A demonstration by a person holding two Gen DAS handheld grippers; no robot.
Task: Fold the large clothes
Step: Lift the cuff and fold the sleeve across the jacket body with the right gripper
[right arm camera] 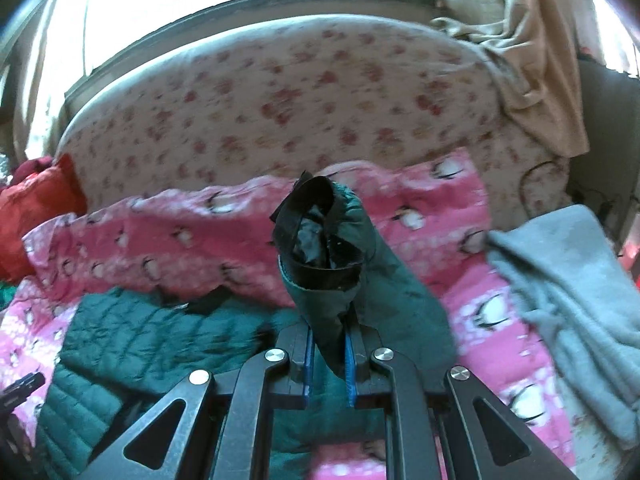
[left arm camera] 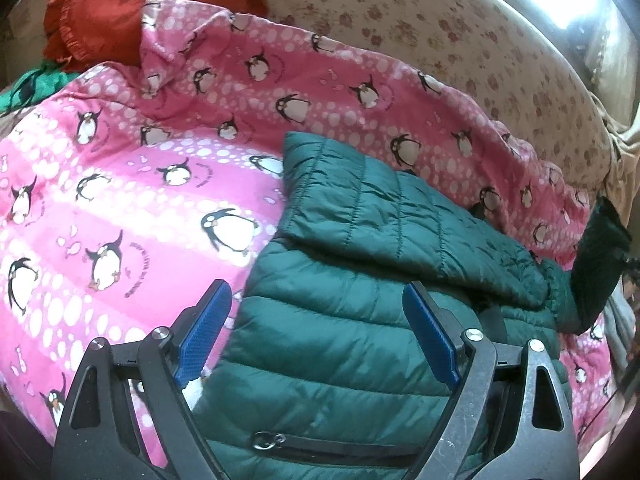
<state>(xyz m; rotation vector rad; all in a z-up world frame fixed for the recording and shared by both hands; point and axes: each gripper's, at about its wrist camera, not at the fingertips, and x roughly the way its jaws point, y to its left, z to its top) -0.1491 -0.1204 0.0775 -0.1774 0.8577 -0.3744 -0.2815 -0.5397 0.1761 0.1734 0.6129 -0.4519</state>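
Note:
A dark green quilted jacket (left arm camera: 360,320) lies on a pink penguin blanket (left arm camera: 120,200), with one sleeve folded across its body. My left gripper (left arm camera: 318,312) is open and empty, just above the jacket's lower body near a zip pocket. My right gripper (right arm camera: 329,344) is shut on the jacket's other sleeve (right arm camera: 332,256) and holds it lifted, cuff upward, above the blanket (right arm camera: 200,232). The jacket body (right arm camera: 132,340) lies to the lower left in the right wrist view. That raised sleeve shows at the right edge of the left wrist view (left arm camera: 596,264).
A floral-covered mattress or cushion (right arm camera: 300,100) stands behind the blanket under a bright window. A red pillow (left arm camera: 132,4) lies at the back left. A grey cloth (right arm camera: 568,300) lies on the right and a beige cloth (right arm camera: 532,60) hangs at the back right.

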